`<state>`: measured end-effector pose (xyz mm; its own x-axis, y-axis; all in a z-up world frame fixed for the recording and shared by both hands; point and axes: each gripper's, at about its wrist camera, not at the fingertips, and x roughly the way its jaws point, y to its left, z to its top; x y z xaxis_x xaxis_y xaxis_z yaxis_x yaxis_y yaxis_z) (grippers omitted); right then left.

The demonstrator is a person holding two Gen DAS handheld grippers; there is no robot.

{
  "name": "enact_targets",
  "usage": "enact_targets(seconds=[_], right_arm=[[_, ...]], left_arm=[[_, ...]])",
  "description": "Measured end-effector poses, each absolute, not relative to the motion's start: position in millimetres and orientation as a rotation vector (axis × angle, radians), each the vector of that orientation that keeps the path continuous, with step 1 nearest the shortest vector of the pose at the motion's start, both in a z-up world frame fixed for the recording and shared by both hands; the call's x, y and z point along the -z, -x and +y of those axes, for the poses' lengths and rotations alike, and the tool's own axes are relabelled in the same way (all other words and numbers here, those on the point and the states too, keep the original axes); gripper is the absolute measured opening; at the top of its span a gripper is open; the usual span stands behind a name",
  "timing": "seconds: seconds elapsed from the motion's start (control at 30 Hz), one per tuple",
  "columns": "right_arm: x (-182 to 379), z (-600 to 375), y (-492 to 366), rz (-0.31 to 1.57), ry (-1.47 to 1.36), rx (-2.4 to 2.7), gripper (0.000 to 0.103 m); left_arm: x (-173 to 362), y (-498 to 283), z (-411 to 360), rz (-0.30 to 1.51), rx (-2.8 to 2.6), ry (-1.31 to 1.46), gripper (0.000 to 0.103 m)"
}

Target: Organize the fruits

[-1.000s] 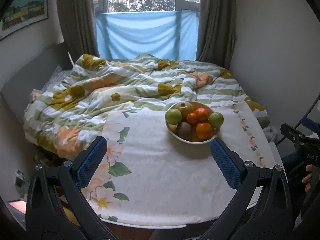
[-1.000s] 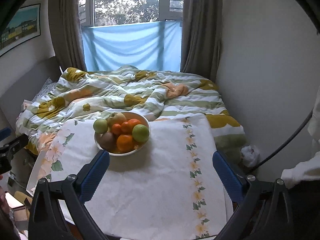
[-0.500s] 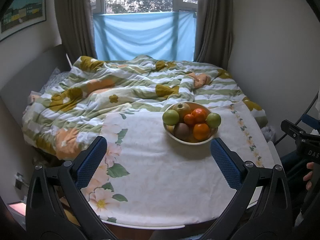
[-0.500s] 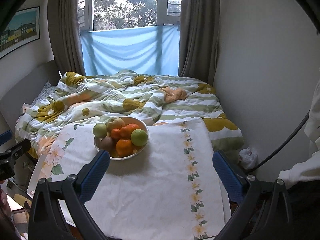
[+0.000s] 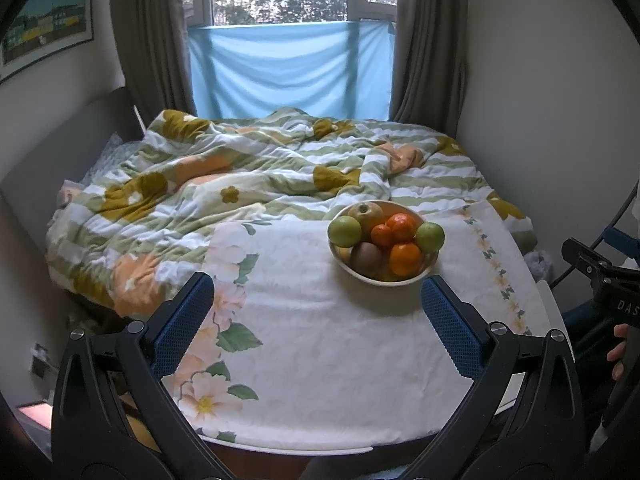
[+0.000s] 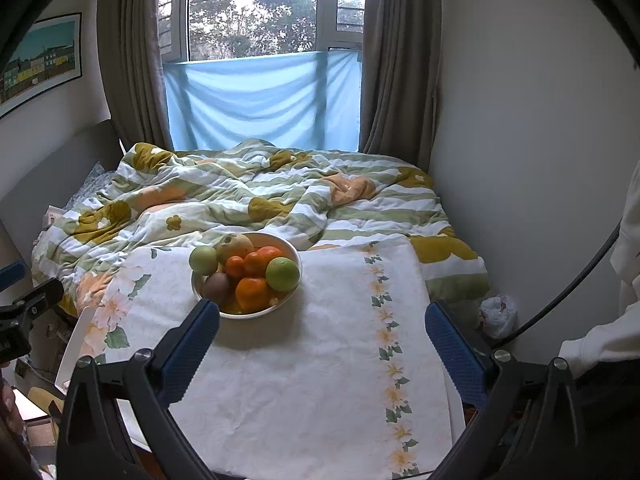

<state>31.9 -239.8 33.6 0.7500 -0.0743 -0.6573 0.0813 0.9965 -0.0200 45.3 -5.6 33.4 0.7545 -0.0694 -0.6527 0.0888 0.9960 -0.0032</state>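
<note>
A bowl point(image 5: 384, 276) heaped with fruit is seen on the cloth-covered desk point(image 5: 320, 340), toward the right of centre in the left wrist view and toward the left of centre in the right wrist view. Both tools are held wide apart and empty: nothing is gripped by the left tool point(image 5: 316, 312) or by the right tool point(image 6: 322, 328). The bowl lies ahead of both tools, up and to the right of the left one, up and to the left of the right one, so it sits roughly between them. In the right wrist view the bowl's near rim is touched in the picture by the tool's left finger point(image 6: 192, 344), which suggests the right hand is the nearer; real contact cannot be told. The pile is round, without a long axis, and a green apple point(image 6: 283, 274) on its near right side seems most exposed.
</note>
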Motion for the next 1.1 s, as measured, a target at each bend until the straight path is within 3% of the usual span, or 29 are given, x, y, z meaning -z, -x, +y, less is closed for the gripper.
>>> enact_targets(seconds=[1.1], right_arm=[[-33.4,-236.9,-31.6,0.717,-0.011,0.085,0.103]], left_arm=[[-29.8,-44.6,-1.1,0.71,0.047,-0.04,0.103]])
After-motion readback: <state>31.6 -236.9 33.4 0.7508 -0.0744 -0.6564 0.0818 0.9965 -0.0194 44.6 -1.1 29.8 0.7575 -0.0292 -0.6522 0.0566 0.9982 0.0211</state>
